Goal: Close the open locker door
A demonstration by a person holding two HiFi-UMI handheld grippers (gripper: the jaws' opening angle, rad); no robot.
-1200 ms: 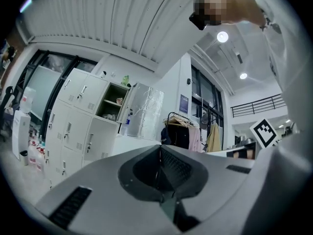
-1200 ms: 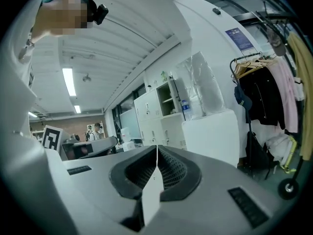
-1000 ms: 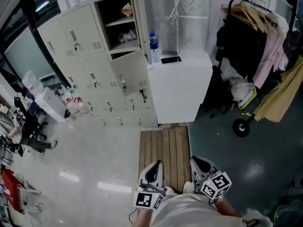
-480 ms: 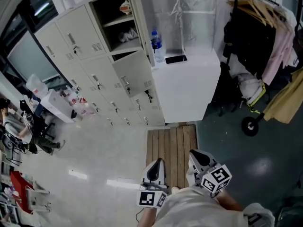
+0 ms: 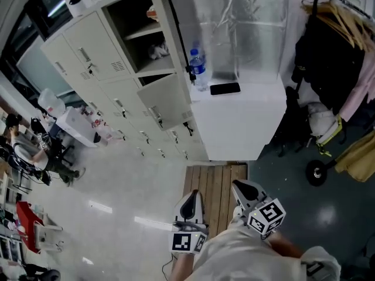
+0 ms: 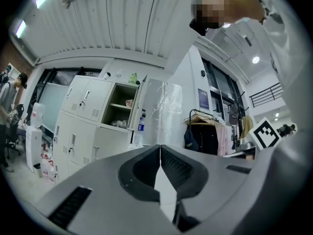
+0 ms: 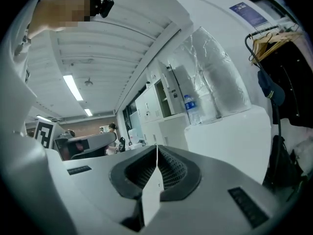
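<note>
Cream-painted steel lockers are standing along the wall at the upper left of the head view. One upper compartment is showing its shelves, its tall door standing swung out toward the white cabinet beside it. The door below it is also hanging slightly ajar. A water bottle and a dark phone are resting on the cabinet top. Left gripper: jaws pressing together with nothing between them, pointing toward the lockers from well apart. Right gripper: likewise closed up and empty, hovering just beside the left one above a wooden slat platform. Progress: neither gripper is touching any door, so the closing is not yet begun. The approach, the contact with the door's outer face and the push home are all remaining.
</note>
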